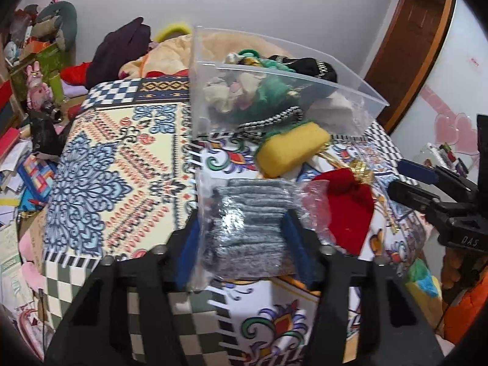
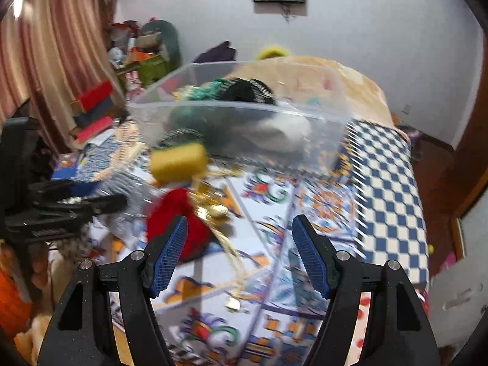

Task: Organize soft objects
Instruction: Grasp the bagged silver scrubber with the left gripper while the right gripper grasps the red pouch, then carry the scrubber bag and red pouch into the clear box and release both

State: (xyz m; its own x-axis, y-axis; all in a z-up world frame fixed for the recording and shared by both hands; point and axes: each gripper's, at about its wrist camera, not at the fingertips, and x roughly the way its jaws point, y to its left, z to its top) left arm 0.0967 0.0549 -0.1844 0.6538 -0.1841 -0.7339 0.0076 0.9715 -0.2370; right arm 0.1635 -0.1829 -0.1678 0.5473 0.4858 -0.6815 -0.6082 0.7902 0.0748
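My left gripper (image 1: 241,238) is shut on a clear plastic bag of grey knit fabric (image 1: 250,213), held just above the patterned bed cover. Beyond it stands a clear plastic bin (image 1: 350,82) with several soft items inside: green, black and white. A yellow sponge (image 1: 292,149) lies against the bin's front. A red pouch with a gold cord (image 1: 350,213) lies right of the bag. My right gripper (image 2: 239,256) is open and empty above the cover, with the red pouch (image 2: 180,225) by its left finger. The bin (image 2: 244,113) and sponge (image 2: 180,161) lie ahead, blurred.
The patterned bed cover (image 1: 116,158) spreads left of the bin. A beige blanket (image 1: 170,52) and dark clothes (image 1: 122,52) pile up at the back. Cluttered boxes and toys (image 1: 36,70) line the left side. A door (image 1: 411,45) stands at the right.
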